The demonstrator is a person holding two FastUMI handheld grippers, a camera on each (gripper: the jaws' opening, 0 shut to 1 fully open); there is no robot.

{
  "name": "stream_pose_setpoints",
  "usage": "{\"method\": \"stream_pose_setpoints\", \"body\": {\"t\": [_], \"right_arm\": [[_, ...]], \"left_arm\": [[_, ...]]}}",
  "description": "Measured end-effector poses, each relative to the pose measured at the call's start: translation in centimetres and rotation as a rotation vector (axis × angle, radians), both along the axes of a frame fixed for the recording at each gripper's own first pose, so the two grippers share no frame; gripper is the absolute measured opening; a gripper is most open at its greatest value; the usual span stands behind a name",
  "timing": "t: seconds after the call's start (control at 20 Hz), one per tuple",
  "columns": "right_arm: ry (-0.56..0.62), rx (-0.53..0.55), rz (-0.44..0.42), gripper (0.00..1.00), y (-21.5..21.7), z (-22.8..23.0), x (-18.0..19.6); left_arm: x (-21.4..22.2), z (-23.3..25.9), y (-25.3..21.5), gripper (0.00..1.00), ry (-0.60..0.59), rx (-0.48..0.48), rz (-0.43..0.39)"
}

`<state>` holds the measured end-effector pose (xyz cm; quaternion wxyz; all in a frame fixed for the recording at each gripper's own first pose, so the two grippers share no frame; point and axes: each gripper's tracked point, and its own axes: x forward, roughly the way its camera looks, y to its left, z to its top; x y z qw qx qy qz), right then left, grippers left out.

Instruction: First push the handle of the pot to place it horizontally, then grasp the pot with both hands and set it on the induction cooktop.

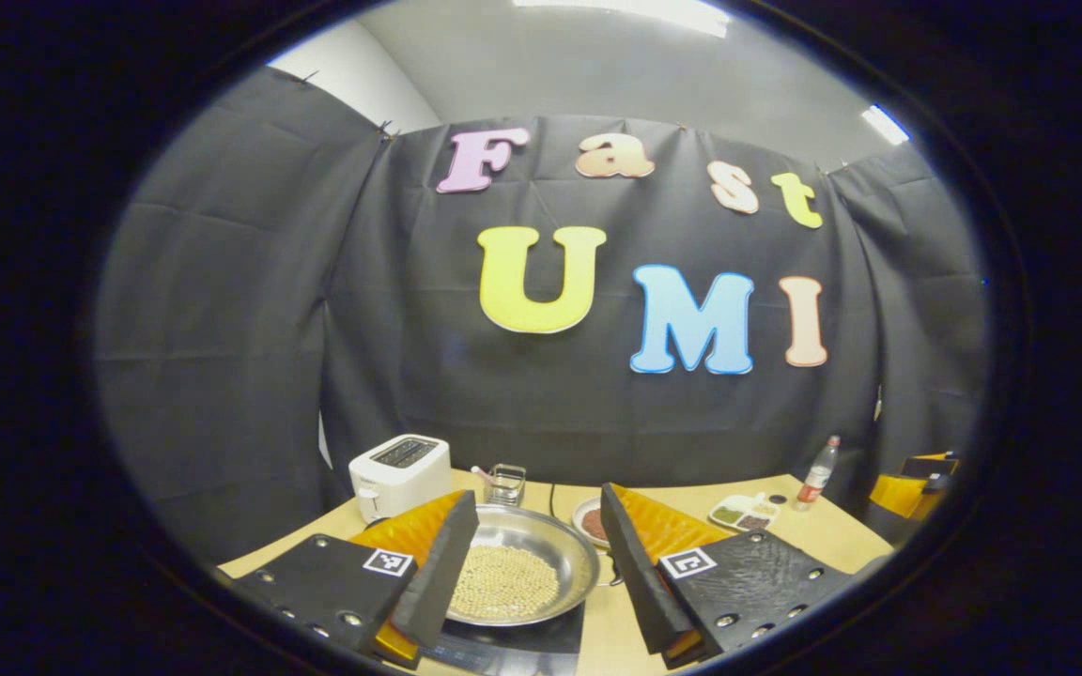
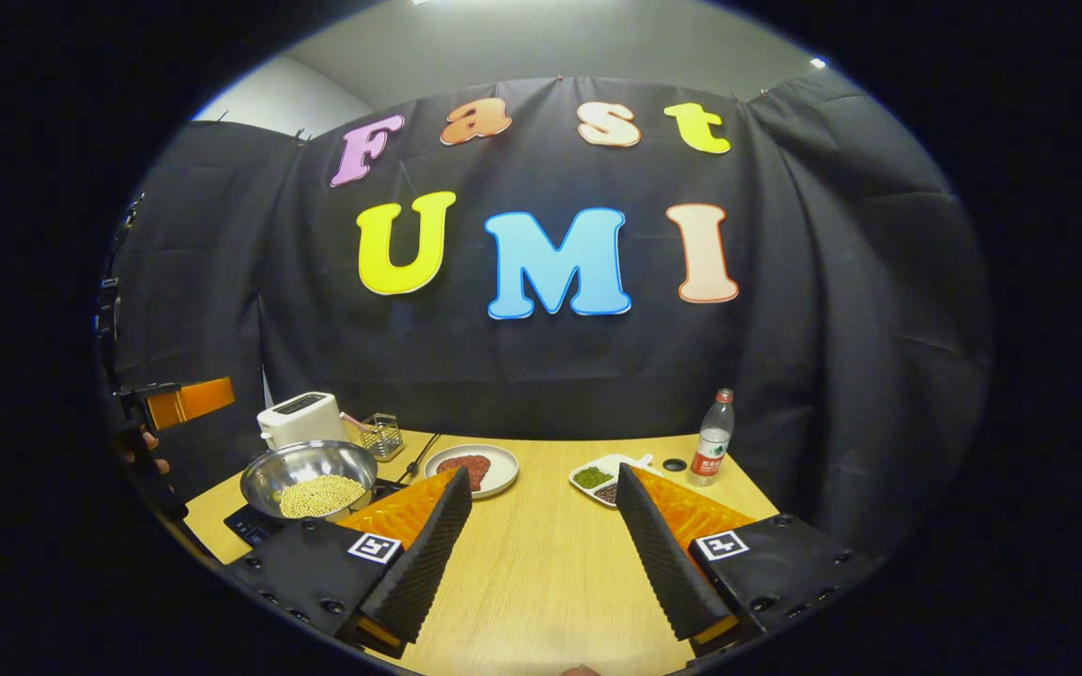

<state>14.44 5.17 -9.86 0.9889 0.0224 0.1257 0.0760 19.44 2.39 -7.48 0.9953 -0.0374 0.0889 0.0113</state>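
Observation:
The steel pot (image 1: 522, 563), filled with pale beans, sits on the black induction cooktop (image 1: 513, 643), low in the left gripper view. My left gripper (image 1: 537, 498) is open, one finger on each side of the pot, nothing pressed between them. In the right gripper view the pot (image 2: 311, 479) and cooktop (image 2: 255, 526) stand at the table's left end. My right gripper (image 2: 543, 474) is open over bare wood, well right of the pot. I cannot make out the pot's handle. The left gripper (image 2: 179, 402) shows at the far left, with a hand (image 2: 142, 455) below it.
A white toaster (image 2: 300, 418) and a small wire basket (image 2: 381, 435) stand behind the pot. A plate of red food (image 2: 471, 467), a divided dish (image 2: 607, 479), a bottle cap (image 2: 673, 464) and a plastic bottle (image 2: 712, 441) line the back of the wooden table (image 2: 541, 563).

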Motion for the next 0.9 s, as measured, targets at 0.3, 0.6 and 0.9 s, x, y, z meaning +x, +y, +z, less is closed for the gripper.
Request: {"method": "stream_pose_setpoints", "body": {"t": [0.3,0.6,0.9], "right_arm": [[-0.101,0.006,0.006,0.98,-3.7,4.0,-5.0],[-0.154,-0.007,-0.036,0.98,-4.8,6.3,-10.0],[-0.192,-0.017,-0.098,0.98,-4.1,7.9,-14.4]], "left_arm": [[-6.8,5.0,-5.8,0.77,-0.095,0.015,-0.028],[-13.4,8.0,-6.9,0.77,-0.166,-0.001,-0.062],[-18.6,9.3,-3.4,0.82,-0.201,0.016,-0.056]]}}
